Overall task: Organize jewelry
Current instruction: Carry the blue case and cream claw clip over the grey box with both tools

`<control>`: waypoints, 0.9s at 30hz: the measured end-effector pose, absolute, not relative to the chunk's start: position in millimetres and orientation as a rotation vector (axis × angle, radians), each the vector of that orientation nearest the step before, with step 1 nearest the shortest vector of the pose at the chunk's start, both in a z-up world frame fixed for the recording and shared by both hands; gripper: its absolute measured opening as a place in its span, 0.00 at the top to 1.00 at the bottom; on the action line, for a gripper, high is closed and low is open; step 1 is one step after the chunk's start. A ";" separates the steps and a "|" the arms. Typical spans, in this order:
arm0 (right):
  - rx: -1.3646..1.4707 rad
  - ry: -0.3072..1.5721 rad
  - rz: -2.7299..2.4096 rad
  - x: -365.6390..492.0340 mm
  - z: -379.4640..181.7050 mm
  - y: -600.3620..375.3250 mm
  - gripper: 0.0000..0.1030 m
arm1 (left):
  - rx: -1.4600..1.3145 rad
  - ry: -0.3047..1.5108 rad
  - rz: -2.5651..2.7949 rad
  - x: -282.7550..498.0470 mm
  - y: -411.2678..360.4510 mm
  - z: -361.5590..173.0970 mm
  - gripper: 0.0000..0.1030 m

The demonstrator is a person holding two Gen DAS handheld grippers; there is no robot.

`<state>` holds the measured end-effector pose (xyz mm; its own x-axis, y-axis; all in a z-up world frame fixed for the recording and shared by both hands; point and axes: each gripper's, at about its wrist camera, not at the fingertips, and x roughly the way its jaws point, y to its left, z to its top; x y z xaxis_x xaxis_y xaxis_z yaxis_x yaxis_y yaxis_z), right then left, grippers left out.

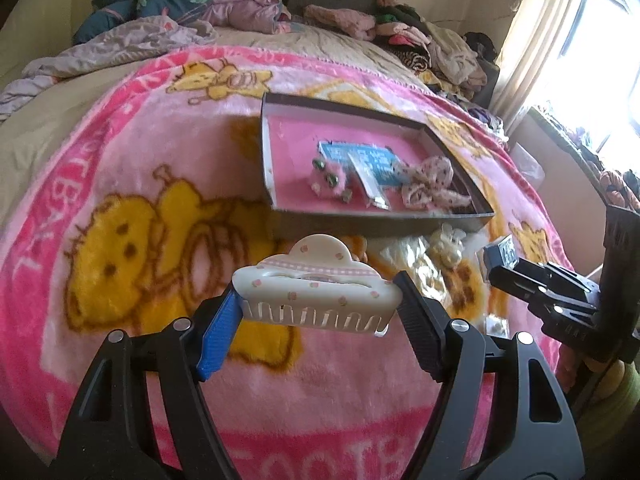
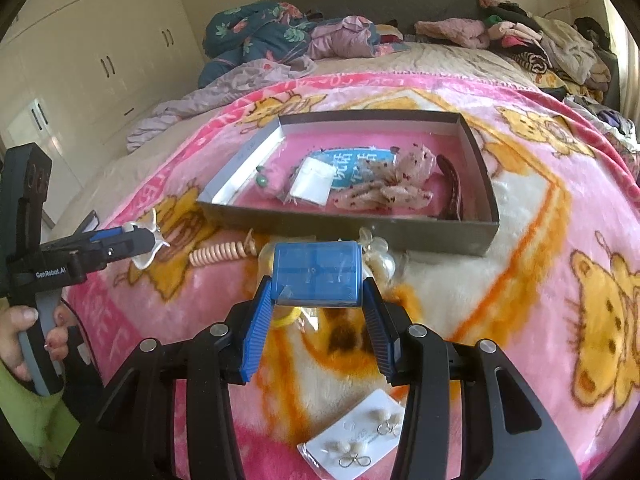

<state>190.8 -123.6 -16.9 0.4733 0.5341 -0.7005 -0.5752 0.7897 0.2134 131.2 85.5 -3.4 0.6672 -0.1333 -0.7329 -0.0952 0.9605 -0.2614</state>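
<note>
Box (image 2: 440,242) ahead of both jaws holds several pieces; left gripper (image 1: 320,312) pinches a hair claw (image 1: 316,280), right gripper (image 2: 318,300) a blue case (image 2: 316,274); earring card (image 2: 356,440) beneath remains.

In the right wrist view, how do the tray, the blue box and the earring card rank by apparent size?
1. tray, clearly largest.
2. and 3. blue box and earring card look alike; both sit near the camera, so no ranking.
</note>
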 end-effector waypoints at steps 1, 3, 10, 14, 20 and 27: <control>-0.054 0.834 0.678 192.5 -14.9 -123.3 0.58 | -0.286 0.838 -0.020 133.5 86.1 -0.7 0.36; -0.053 0.828 0.676 194.9 -12.2 -123.3 0.58 | -0.281 0.830 -0.023 138.1 87.1 4.2 0.36; -0.045 0.804 0.661 207.2 1.0 -126.2 0.58 | -0.262 0.798 -0.036 156.8 86.0 19.6 0.36; -0.036 0.789 0.646 216.2 8.0 -129.8 0.58 | -0.248 0.787 -0.043 170.0 84.2 26.4 0.36; -0.043 0.768 0.627 227.9 16.9 -134.0 0.58 | -0.238 0.775 -0.057 188.9 78.3 31.6 0.36; -0.048 0.748 0.590 241.5 21.8 -141.3 0.58 | -0.215 0.768 -0.072 212.6 71.3 37.1 0.36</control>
<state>241.5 -141.3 21.8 0.5796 0.4880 -0.6526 -0.5215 0.8375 0.1631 212.6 71.3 37.1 0.7184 -0.1430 -0.6808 -0.0138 0.9755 -0.2194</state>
